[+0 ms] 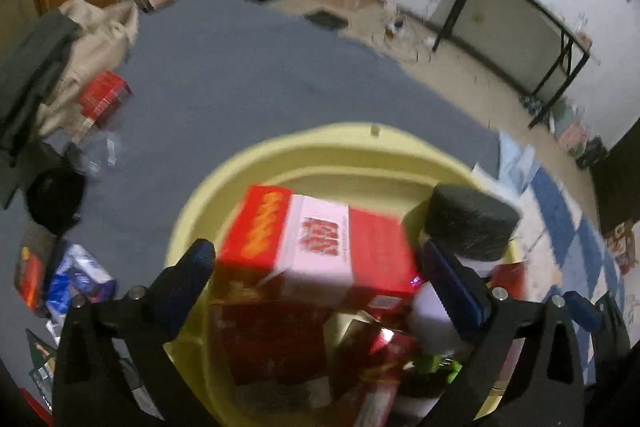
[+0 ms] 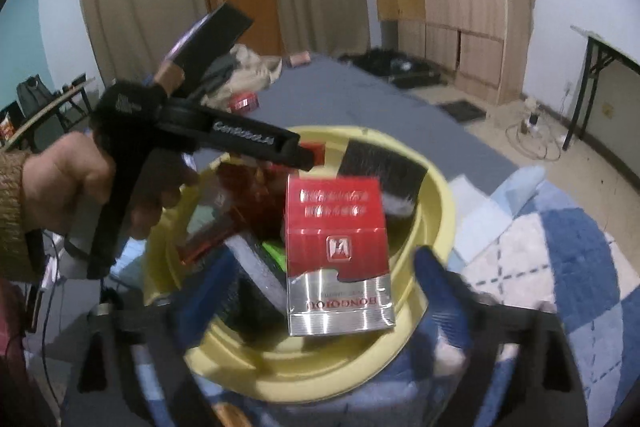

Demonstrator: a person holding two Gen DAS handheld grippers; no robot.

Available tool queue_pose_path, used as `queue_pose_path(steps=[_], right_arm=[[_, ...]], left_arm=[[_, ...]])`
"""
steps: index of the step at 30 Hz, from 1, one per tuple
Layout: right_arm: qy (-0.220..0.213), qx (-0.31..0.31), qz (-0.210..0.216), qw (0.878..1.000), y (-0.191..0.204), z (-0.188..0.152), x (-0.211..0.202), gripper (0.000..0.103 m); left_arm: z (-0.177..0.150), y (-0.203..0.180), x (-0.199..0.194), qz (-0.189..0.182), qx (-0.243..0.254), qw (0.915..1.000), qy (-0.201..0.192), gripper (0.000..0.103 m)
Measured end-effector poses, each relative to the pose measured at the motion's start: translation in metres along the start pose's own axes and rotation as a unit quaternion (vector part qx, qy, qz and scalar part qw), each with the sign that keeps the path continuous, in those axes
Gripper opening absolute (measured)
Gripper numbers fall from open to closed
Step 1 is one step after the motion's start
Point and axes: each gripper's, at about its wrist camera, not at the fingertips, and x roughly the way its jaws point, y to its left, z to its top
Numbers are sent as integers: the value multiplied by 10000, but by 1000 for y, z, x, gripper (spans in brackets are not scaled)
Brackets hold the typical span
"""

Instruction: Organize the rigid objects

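We hold both tongs over the yellow basin (image 1: pixel 400 143). The left gripper (image 1: pixel 316 263) stands wide open, gripping nothing, with a red and white box (image 1: pixel 320 247) lying loose between its fingers atop the heap. The right gripper (image 2: pixel 324 275) is also spread wide; the red and silver box (image 2: pixel 338 255) sits between its fingers, seemingly untouched. A black sponge block (image 1: pixel 470 227) lies just beyond the left gripper's right finger. The pile looks overfull, so a careless nudge could tip boxes over the rim.
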Motion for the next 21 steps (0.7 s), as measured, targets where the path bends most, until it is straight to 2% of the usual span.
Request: queue_pose_path(steps=[3,5,7,8,10,12,13,14,16,18,19,21], right_arm=[[-348,475,-6,9983,-14,-1,-32,103],[-675,878,-224,9936,-32,-10,-64,103],[-894,1198,-786,9856,-54,-24,-100,103],[-929,1338,-1213,9791,-68,-33,-118,103],[-920,1566,-2098,9607,-97,-55,-150,103],[-691,1784,-3074,9322,-129,-85,-179,103],[-577,1830,-3365,9219,-138,-97,-186,103],[-358,1926,-3776,9050,-150,-113,-194,103],[-32,2394,-4104,8799,-171,-148,-208,103],[159,2860,-4130,8645,-182,-176,-213,103],[289,2982,-4151,8590,-184,-187,-214,103],[463,3030,-4348,8467,-185,-208,-213,103]], left_arm=[[-4,-12,-36,-114,132,9992,-350,103],[-10,-37,-63,-327,472,9967,-568,103],[-21,-72,-83,-530,940,9913,-753,103],[-24,-89,-88,-682,1123,9884,-761,103],[-32,-133,-90,-926,1474,9823,-691,103],[-40,-171,-86,-1109,1711,9770,-617,103],[-50,-200,-79,-1283,1855,9725,-586,103],[-58,-217,-71,-1351,1939,9700,-574,103],[-79,-253,-42,-1378,2105,9669,-427,103],[-93,-273,-11,-1472,2156,9651,-184,103],[-103,-284,11,-1461,2240,9636,-8,103],[-117,-300,26,-1457,2361,9607,69,103]])
